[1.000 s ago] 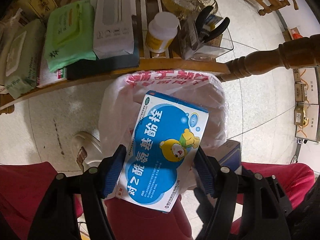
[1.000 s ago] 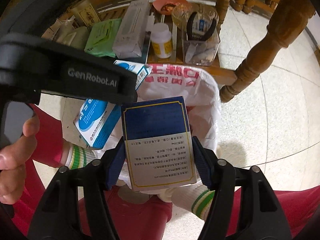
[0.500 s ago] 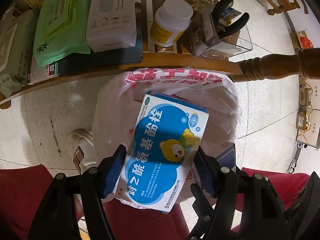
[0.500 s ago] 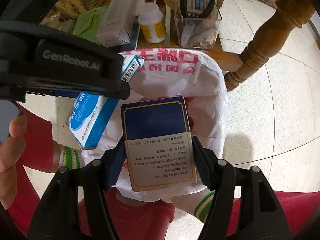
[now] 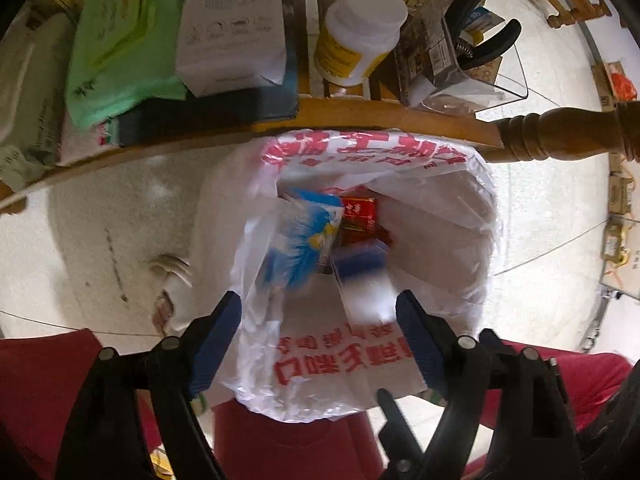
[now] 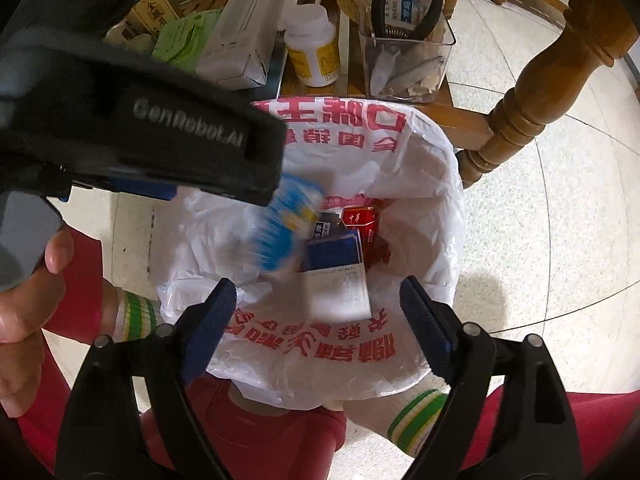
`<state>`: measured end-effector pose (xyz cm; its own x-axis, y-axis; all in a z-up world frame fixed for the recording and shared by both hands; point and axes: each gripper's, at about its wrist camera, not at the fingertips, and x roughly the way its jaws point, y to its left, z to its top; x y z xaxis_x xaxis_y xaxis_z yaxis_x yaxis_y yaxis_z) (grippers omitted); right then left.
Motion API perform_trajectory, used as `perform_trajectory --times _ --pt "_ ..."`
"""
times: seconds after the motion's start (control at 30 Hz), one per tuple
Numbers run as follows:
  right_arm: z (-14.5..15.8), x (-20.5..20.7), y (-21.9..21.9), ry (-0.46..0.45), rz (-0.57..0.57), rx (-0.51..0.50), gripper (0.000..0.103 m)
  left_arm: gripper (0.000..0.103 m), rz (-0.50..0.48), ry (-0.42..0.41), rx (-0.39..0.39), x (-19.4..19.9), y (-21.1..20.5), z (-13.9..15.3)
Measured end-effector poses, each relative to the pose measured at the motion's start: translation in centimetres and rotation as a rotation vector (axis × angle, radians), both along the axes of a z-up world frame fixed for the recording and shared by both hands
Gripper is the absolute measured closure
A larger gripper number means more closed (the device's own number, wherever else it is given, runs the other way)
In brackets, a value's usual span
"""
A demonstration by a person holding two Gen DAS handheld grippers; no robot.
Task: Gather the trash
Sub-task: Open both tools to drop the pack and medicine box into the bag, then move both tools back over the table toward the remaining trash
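Note:
A bin lined with a white plastic bag (image 5: pixel 432 240) with red print sits on the floor below both grippers; it also shows in the right wrist view (image 6: pixel 416 184). My left gripper (image 5: pixel 318 336) is open and empty above it. My right gripper (image 6: pixel 316 320) is open and empty too. A light-blue medicine box (image 5: pixel 304 240) (image 6: pixel 280 232) is blurred, falling into the bag. A dark-blue and white box (image 5: pixel 362 276) (image 6: pixel 336 276) falls beside it. A red box (image 5: pixel 358 212) (image 6: pixel 360 220) lies at the bottom.
A low wooden shelf (image 5: pixel 360 120) behind the bin holds a green wipes pack (image 5: pixel 116 52), a white carton (image 5: pixel 232 24), a white pill bottle (image 5: pixel 360 36) and a clear container with pliers (image 6: pixel 404 40). A turned wooden leg (image 6: pixel 536 96) stands right. Red-clothed legs flank the bin.
Both grippers opened and let go of their boxes. The light-blue box and the dark-blue box dropped into the bag. Both grippers moved closer over the bin.

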<state>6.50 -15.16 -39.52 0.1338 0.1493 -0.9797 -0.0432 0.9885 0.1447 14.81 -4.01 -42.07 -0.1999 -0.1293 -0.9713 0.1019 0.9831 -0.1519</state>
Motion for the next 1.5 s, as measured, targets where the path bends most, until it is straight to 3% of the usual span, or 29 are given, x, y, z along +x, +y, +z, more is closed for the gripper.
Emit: perform_trajectory --times 0.17,0.47,0.77,1.07,1.13,1.23,1.3,1.37,1.5 --pt "0.7 -0.3 -0.4 -0.01 -0.006 0.017 0.021 0.025 -0.027 -0.07 0.047 -1.2 0.4 2.3" --pt "5.1 -2.1 -0.4 -0.098 0.01 0.029 0.021 0.025 -0.081 -0.292 0.081 -3.3 0.7 9.9" --pt "12.7 -5.1 -0.2 -0.256 0.029 0.05 0.021 0.023 -0.193 -0.55 0.072 -7.7 0.4 19.7" --pt "21.5 -6.7 -0.3 -0.412 0.078 0.089 0.02 0.018 -0.224 -0.715 0.053 -10.7 0.9 27.1" --pt "23.4 -6.9 -0.1 -0.444 0.101 0.088 0.019 0.017 -0.235 -0.74 0.067 -11.1 1.2 28.2" --pt "26.4 -7.0 0.3 -0.486 0.162 0.062 0.016 0.015 -0.26 -0.762 0.021 -11.3 2.7 30.8" --pt "28.3 -7.1 0.3 -0.509 0.194 0.055 0.016 0.015 -0.291 -0.778 0.049 -11.1 3.9 32.5" --pt "29.9 -7.1 -0.1 -0.522 0.206 0.054 0.016 0.015 -0.321 -0.815 0.069 -10.8 5.7 34.9" --pt "33.8 -6.0 -1.9 -0.543 0.205 0.084 0.015 0.013 -0.381 -0.825 0.032 -9.2 8.9 39.1"
